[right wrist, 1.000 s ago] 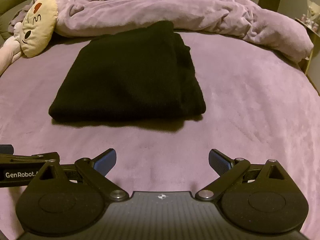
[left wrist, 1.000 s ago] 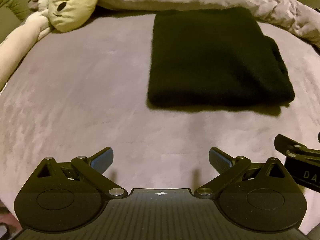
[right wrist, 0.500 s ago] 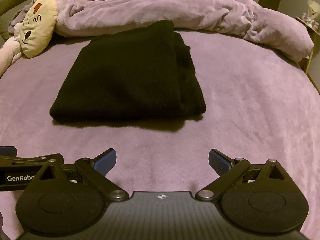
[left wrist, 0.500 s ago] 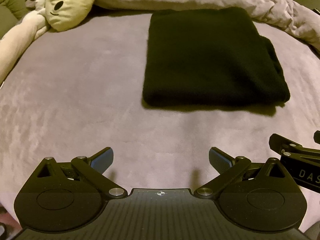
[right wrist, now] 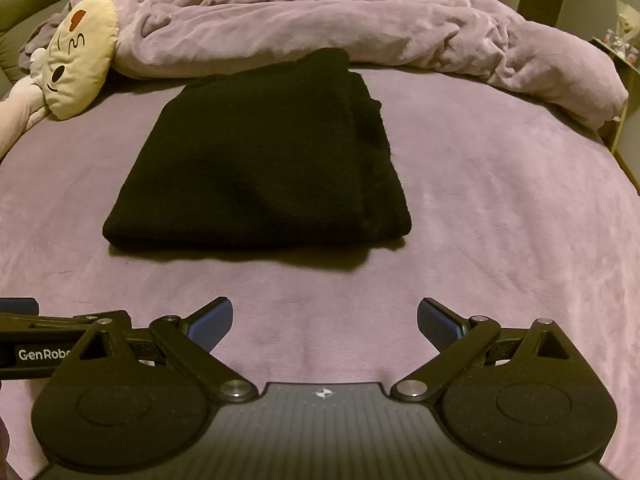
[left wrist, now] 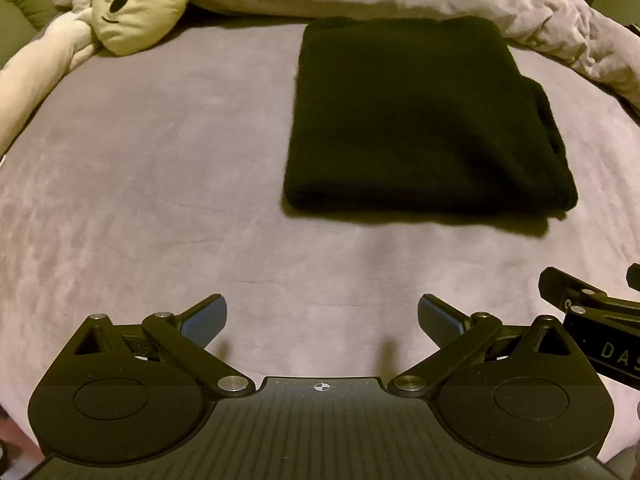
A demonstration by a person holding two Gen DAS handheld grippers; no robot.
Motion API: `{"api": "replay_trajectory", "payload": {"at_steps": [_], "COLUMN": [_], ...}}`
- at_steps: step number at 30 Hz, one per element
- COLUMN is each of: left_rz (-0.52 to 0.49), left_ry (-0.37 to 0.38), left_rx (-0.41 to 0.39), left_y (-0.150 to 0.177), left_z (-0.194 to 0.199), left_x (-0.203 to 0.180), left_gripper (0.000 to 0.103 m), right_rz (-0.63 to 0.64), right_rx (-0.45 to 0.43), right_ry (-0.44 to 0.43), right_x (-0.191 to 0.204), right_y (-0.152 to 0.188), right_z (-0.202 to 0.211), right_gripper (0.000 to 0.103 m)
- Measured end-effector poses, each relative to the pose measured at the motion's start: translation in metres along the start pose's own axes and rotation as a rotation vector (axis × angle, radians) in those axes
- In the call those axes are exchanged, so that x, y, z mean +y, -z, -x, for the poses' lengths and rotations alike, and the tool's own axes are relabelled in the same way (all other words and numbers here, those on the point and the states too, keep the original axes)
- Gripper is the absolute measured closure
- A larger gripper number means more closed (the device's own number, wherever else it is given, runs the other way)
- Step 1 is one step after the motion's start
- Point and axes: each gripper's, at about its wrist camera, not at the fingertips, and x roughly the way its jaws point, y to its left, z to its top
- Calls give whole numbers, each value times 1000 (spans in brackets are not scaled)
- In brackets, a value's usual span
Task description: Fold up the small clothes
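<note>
Your left gripper and right gripper both hang wide open, empty, short of the folded black garment on the bed. Risk: pinching only its top layer would undo the fold.

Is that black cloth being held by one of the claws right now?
No, the black cloth lies folded on the bed, apart from both open grippers.

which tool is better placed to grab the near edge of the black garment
Right, slightly. The right tool faces the folded black garment nearly head-on; from the left tool it lies off to the right. Both are open.
</note>
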Motion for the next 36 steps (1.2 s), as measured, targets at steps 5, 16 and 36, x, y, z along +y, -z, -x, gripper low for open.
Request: {"api": "replay_trajectory", "payload": {"at_steps": [5, 16, 36], "left_rz": [-2, 10, 5], "left_ry": [2, 5, -6], "left_rx": [1, 1, -2], "left_y": [1, 0, 1], "left_z": [1, 4, 6], "left_x": [-1, 0, -2], "left_gripper": [0, 0, 0], "right_rz": [-4, -6, -7], "right_rx": [0, 4, 6], "right_ry": [-1, -3, -7], "right_x": [-2, -3, -5], "right_y": [-1, -1, 0], "right_z": [1, 1, 4], "right_gripper": [4, 4, 4]}}
